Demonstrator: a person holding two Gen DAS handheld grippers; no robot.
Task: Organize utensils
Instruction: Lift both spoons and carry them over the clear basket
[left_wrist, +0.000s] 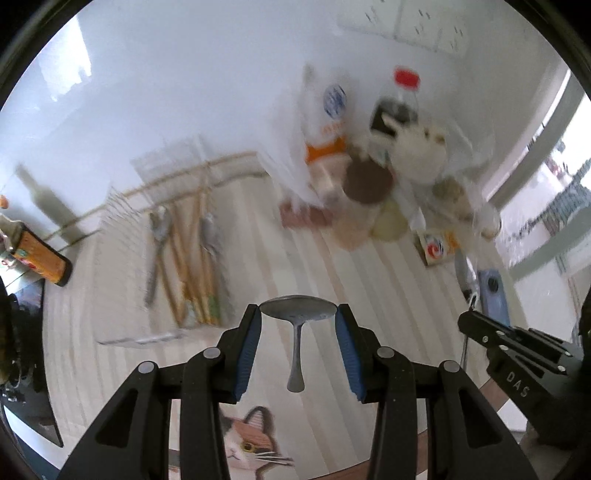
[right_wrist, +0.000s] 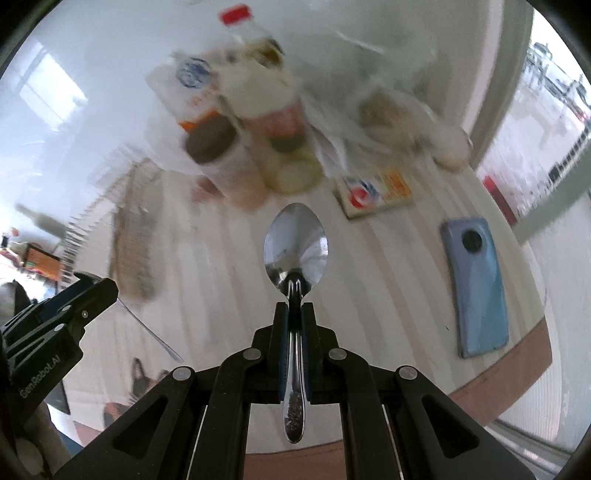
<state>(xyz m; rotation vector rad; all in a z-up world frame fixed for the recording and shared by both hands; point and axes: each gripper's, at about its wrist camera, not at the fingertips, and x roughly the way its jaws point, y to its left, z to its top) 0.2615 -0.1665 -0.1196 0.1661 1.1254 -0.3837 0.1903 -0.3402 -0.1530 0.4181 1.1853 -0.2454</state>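
- Here, the striped pale tablecloth (right_wrist: 388, 266) spreads beneath both grippers, with a cat picture printed at its near edge; a brown table rim shows beyond the cloth, and glossy white wall fills the background.
- A blurred cluster of groceries (left_wrist: 373, 155) stands at the far side: a white bag with a blue logo, a red-capped bottle, and a brown-lidded jar among them.
- A clear utensil tray (left_wrist: 166, 258) lies on the cloth to the left, holding chopsticks and some metal cutlery side by side.
- A blue phone (right_wrist: 476, 288) lies flat near the table's right edge, well apart from the tray.
- The left gripper (left_wrist: 298, 317) grasps a spoon (left_wrist: 297, 314) across its bowl, blue pads pressing either edge, the handle hanging back toward the camera.
- The right gripper (right_wrist: 294, 321) is clenched on a second spoon (right_wrist: 295, 243) at the neck of its handle; the bowl juts forward past the fingertips, above the cloth.
- Each gripper appears at the edge of the other's view.
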